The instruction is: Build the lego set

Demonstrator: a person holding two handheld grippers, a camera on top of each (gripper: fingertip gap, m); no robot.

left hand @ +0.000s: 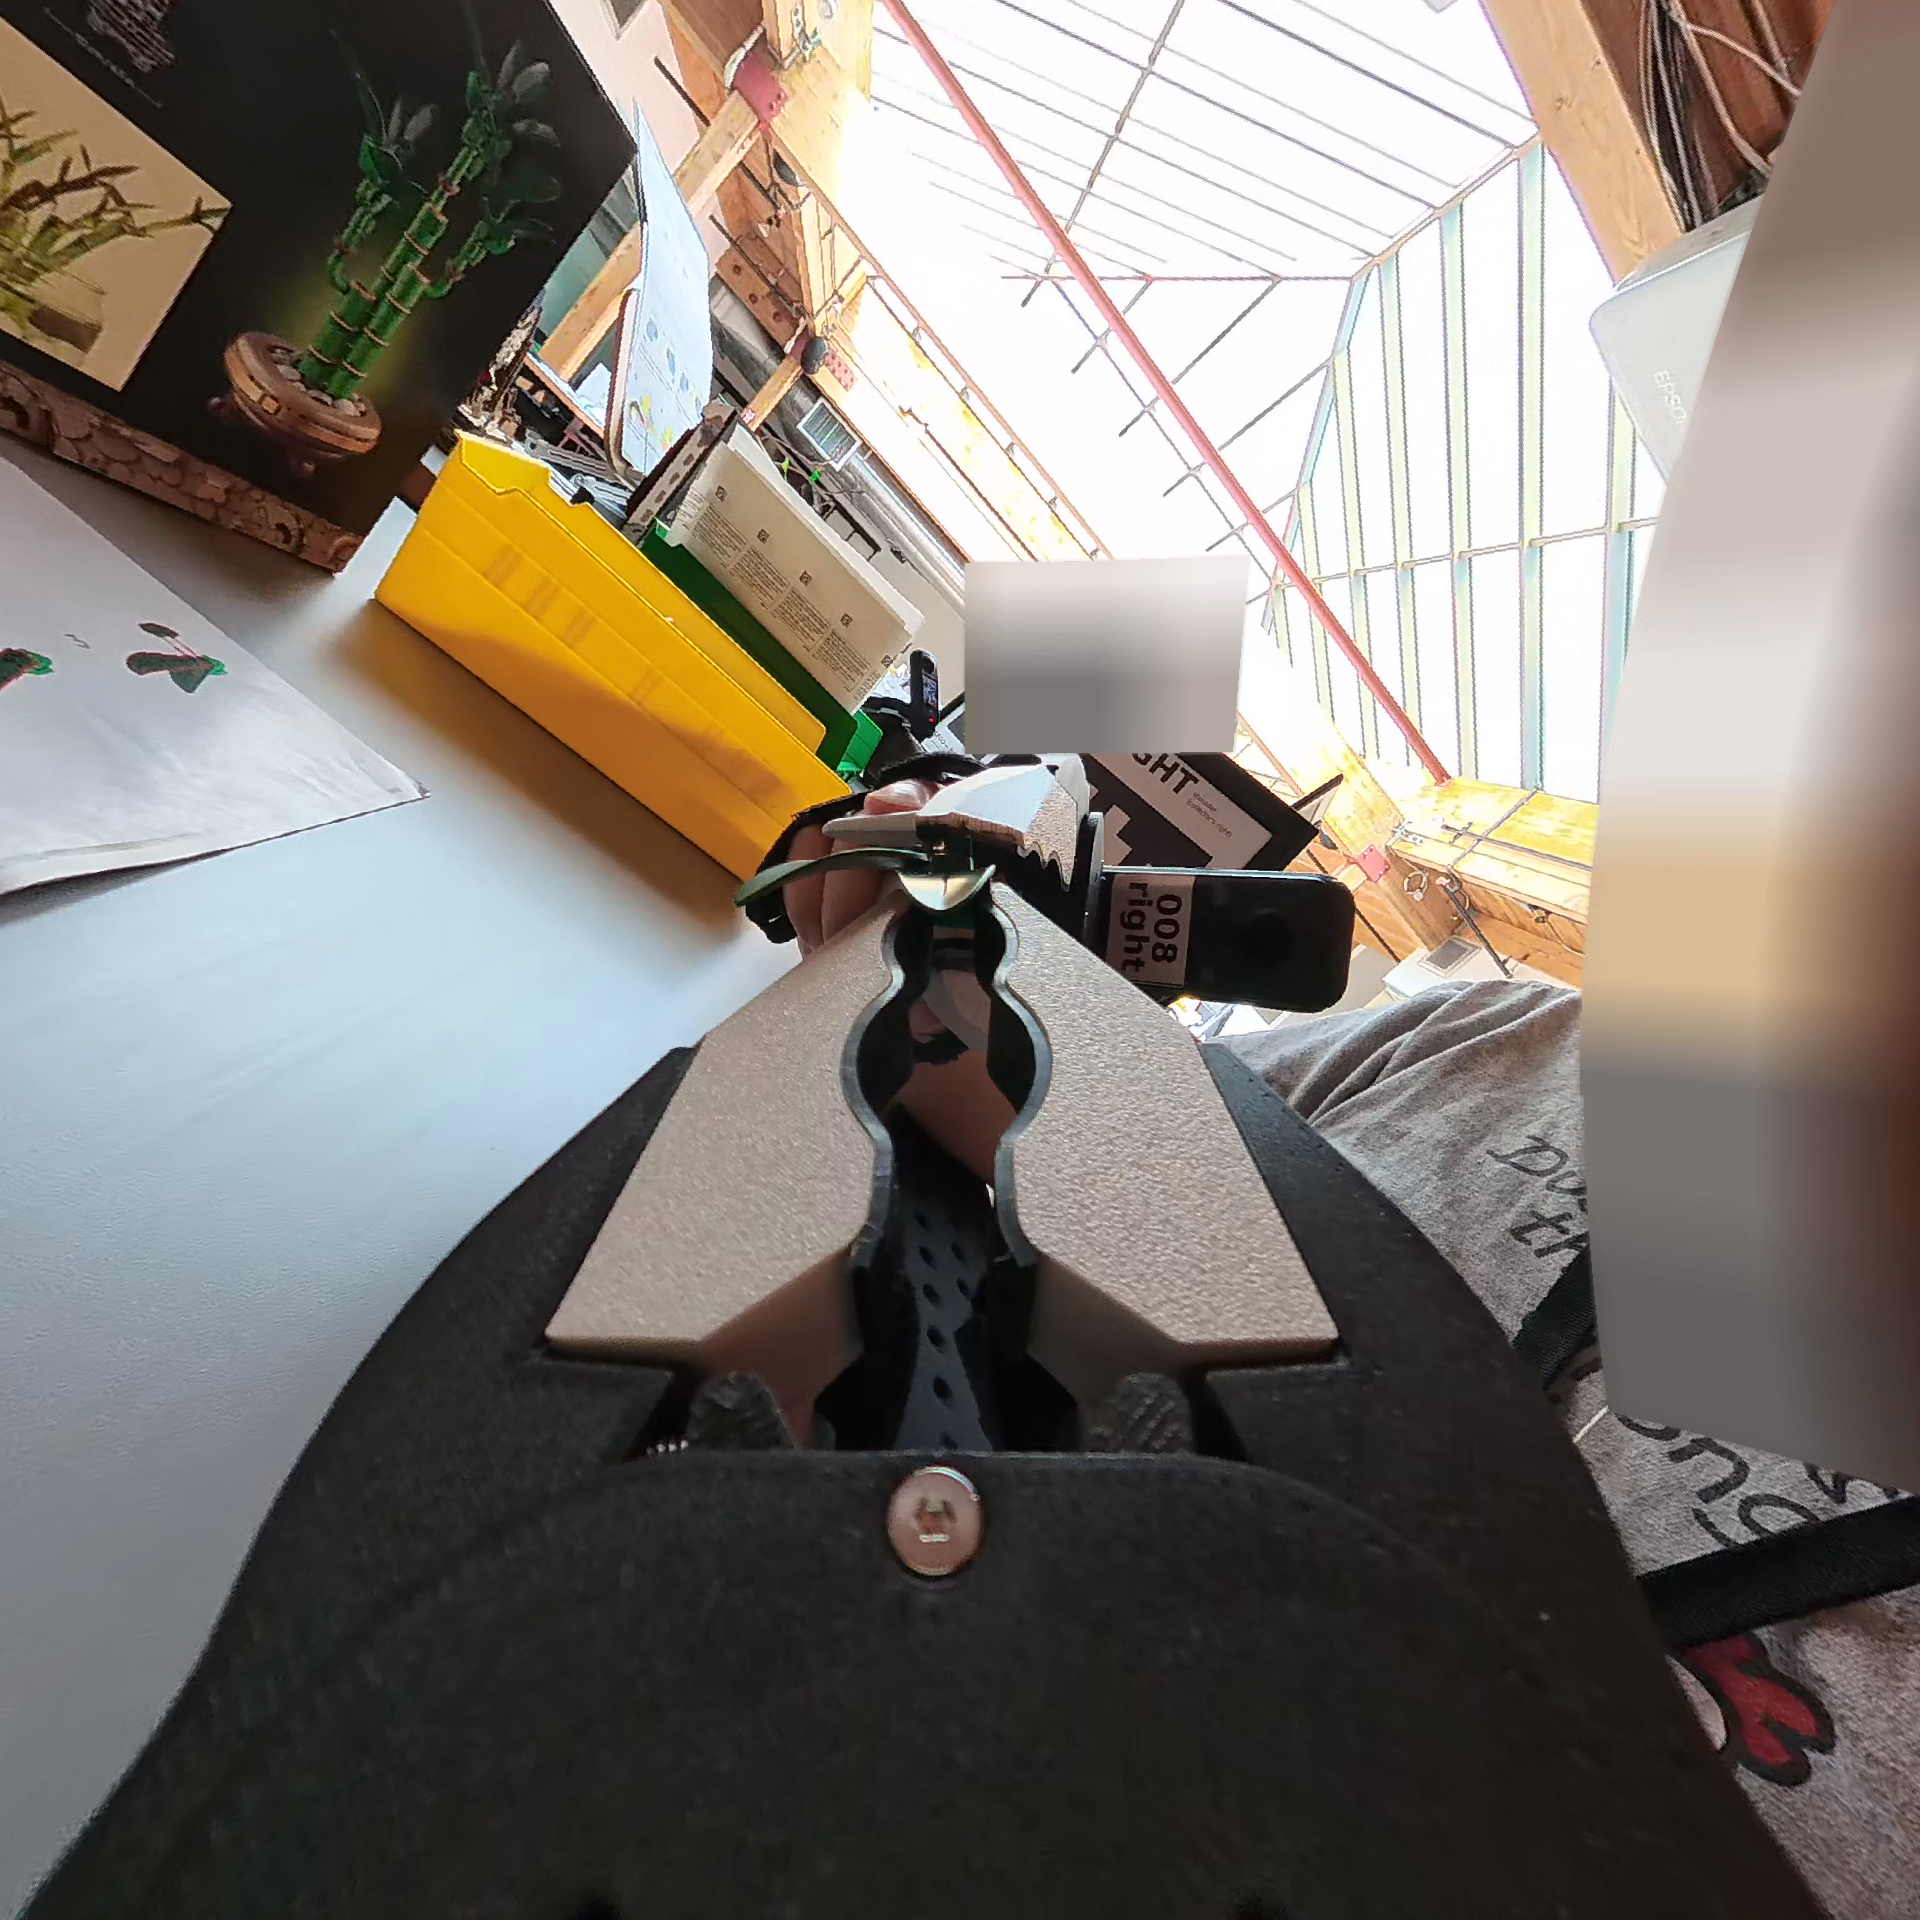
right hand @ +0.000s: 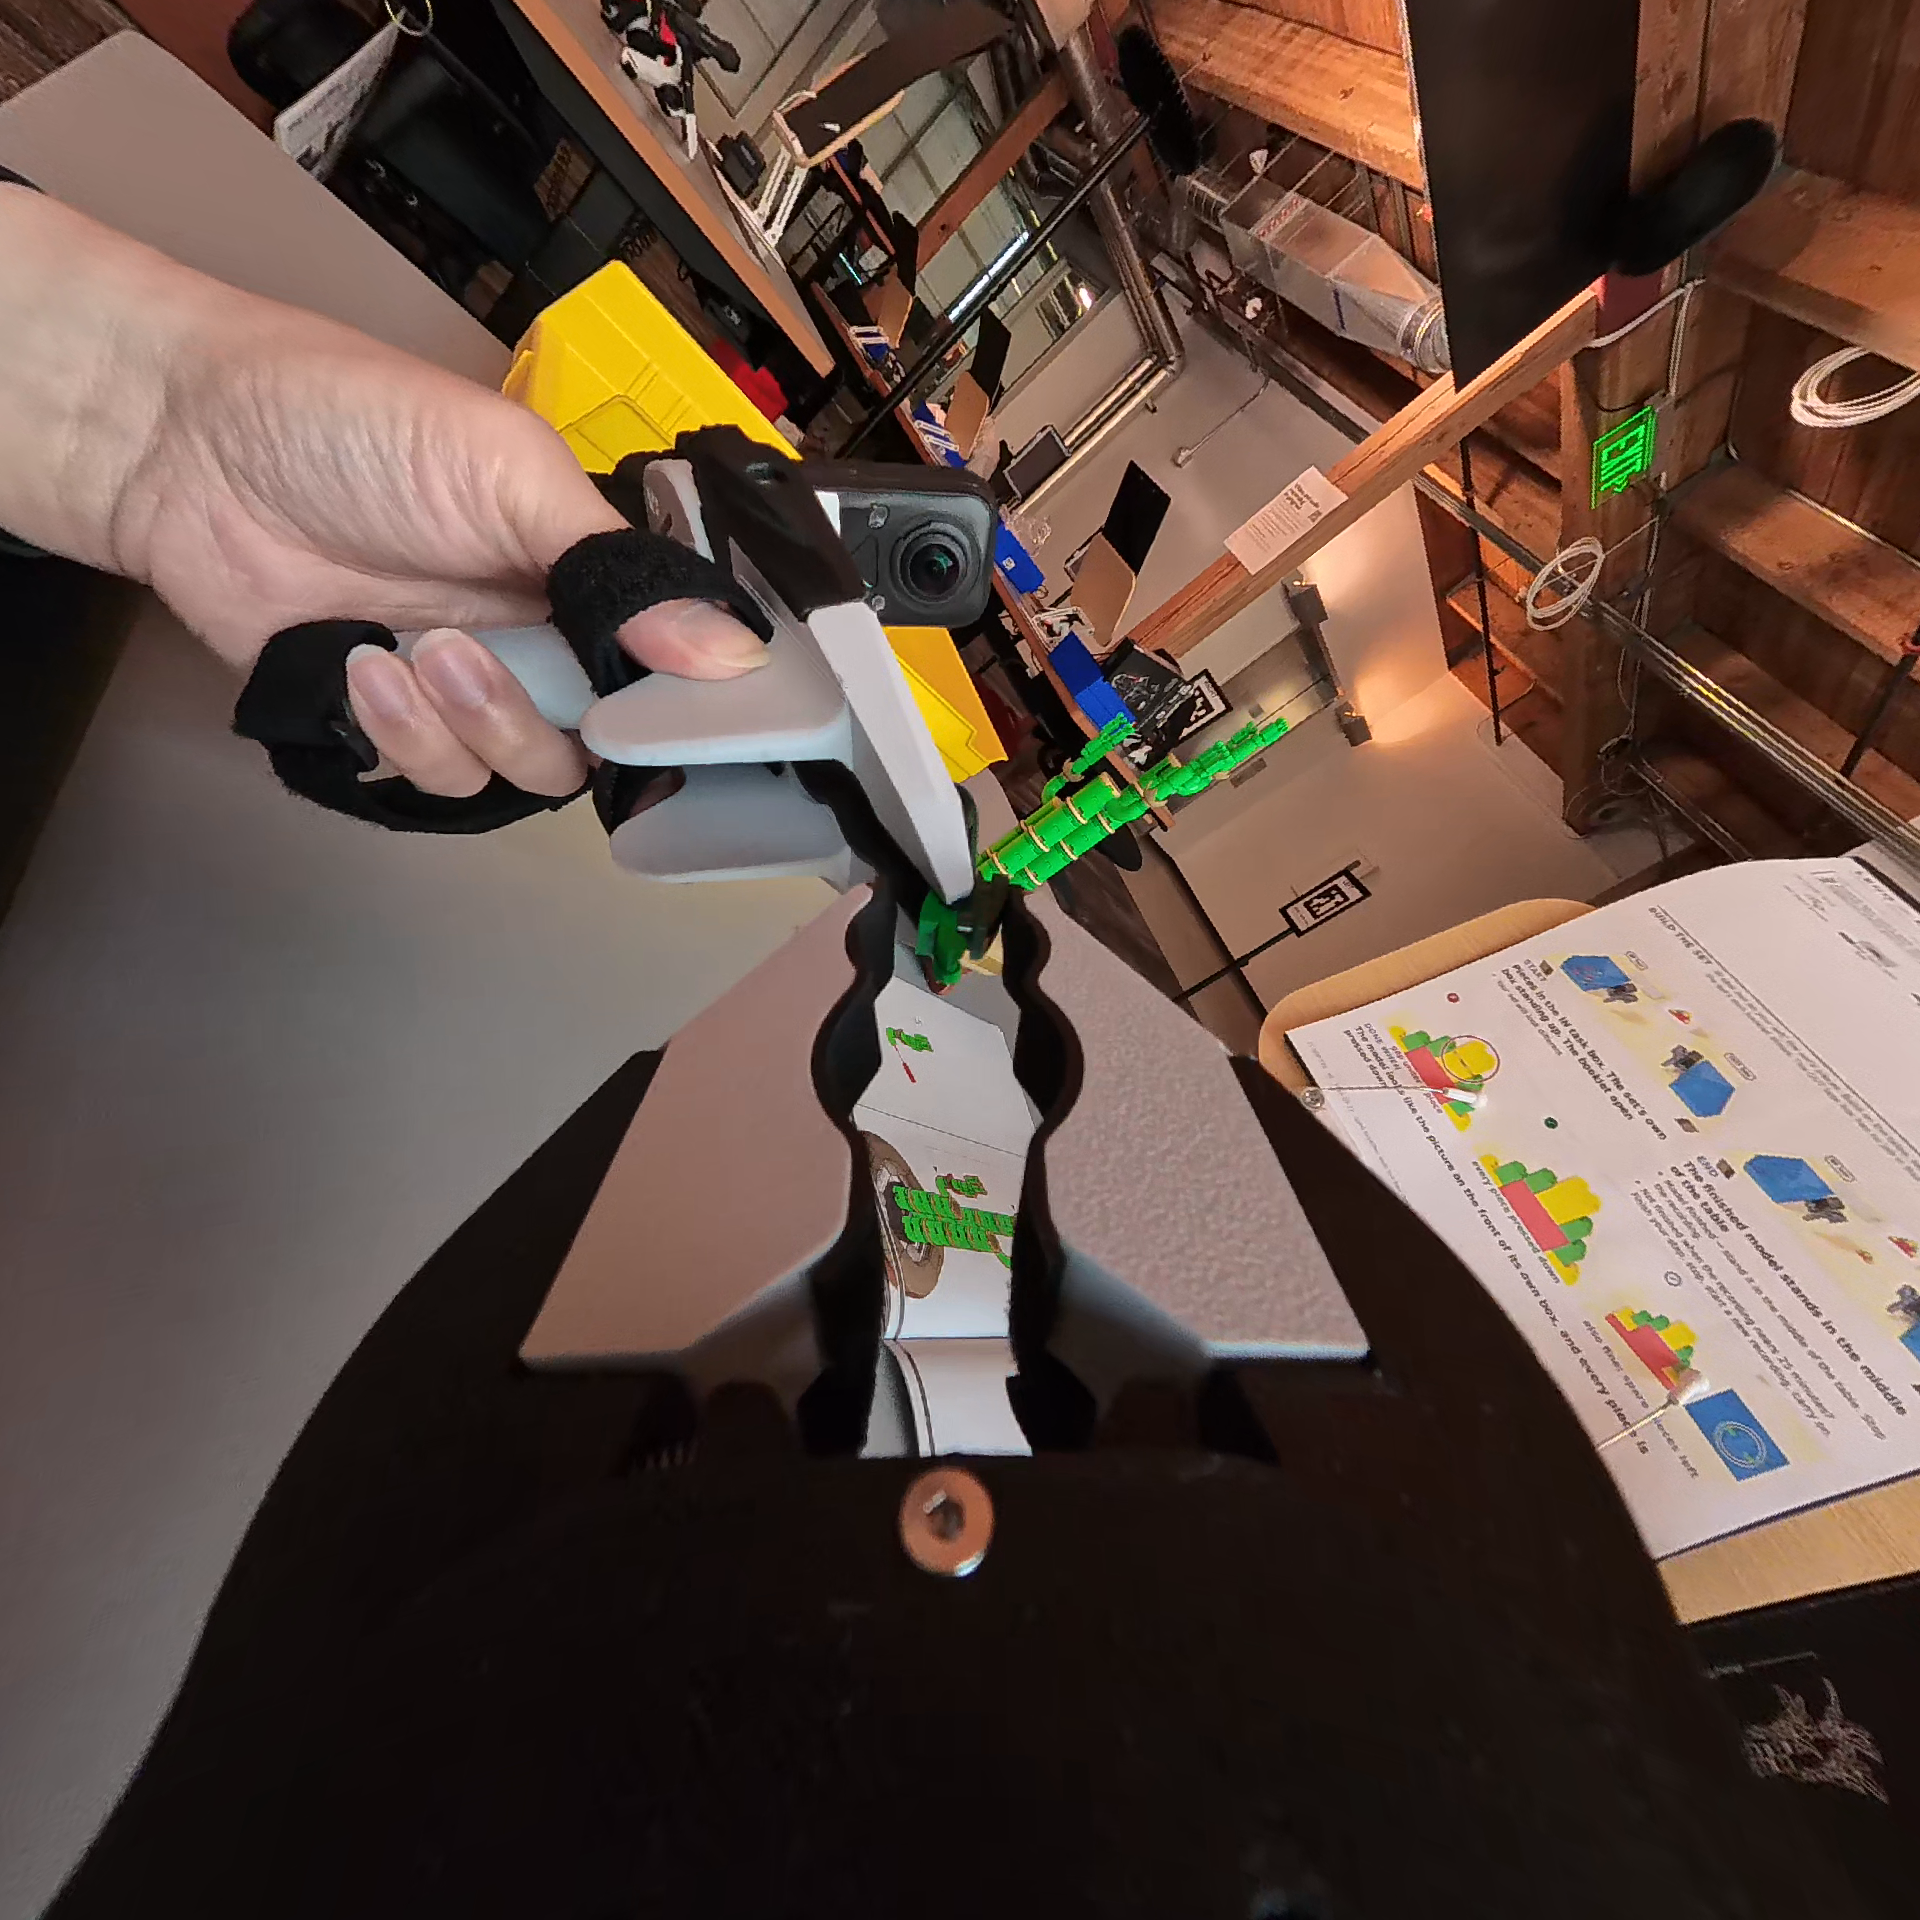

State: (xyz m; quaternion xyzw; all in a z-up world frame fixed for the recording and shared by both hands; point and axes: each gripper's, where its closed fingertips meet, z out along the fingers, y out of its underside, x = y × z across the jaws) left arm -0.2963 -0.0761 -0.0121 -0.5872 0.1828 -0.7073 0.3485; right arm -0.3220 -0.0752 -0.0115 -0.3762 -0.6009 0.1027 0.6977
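The small green leaf assembly (right hand: 951, 930) sits at twelve o'clock of my right gripper (right hand: 951, 940), whose fingers are clamped on it; my left gripper (left hand: 940, 899) pinches the same piece. Bamboo model (right hand: 1101, 810) stands at one o'clock, yellow bin (left hand: 592, 623) on the worktop (left hand: 260, 1091).

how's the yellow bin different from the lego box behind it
The yellow bin is plain, bright plastic; the lego box is dark printed card picturing a green bamboo plant in a pot. The yellow bin sits low and long, while the lego box stands taller behind it. The yellow bin has ribbed, moulded sides; the lego box has flat faces. Both rest on the same grey table, close together.
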